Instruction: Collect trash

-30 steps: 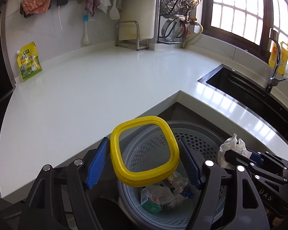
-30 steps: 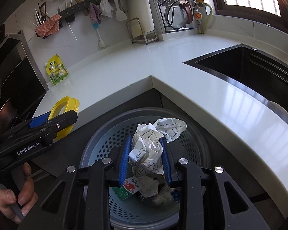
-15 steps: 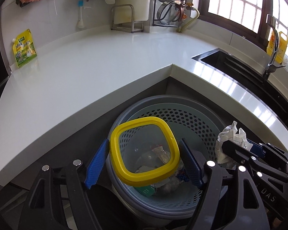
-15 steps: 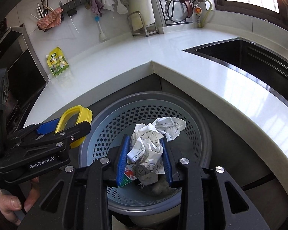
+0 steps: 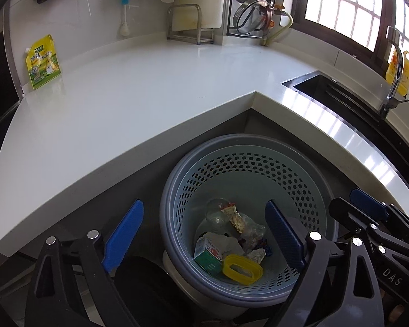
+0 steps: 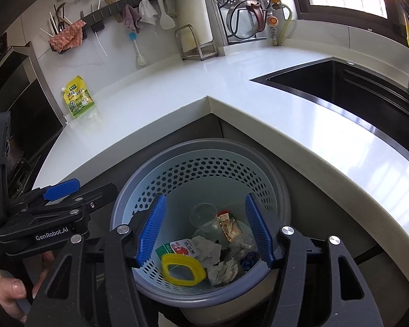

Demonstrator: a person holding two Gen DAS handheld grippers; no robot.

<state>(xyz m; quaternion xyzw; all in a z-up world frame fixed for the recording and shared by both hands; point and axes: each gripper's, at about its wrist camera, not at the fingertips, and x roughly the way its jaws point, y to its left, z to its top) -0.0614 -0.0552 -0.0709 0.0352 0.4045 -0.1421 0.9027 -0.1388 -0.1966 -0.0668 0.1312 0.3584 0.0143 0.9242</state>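
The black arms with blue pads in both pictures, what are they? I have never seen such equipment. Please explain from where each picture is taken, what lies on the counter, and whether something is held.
They are two hand-held grippers; a person carries one in each hand, and no robot is present. Each gripper has a wide-angle camera looking forward along its two fingers. One picture comes from the left gripper, the other from the right gripper. Each also shows the other gripper at its edge. Both hang over a perforated bin that stands below the corner of a white counter. Both are open and hold nothing. In the bin lie a yellow ring, a small carton, a clear cup, crumpled paper and wrappers. On the counter I see only a yellow-green pouch against the wall and a metal rack further back. A sink is on the right.
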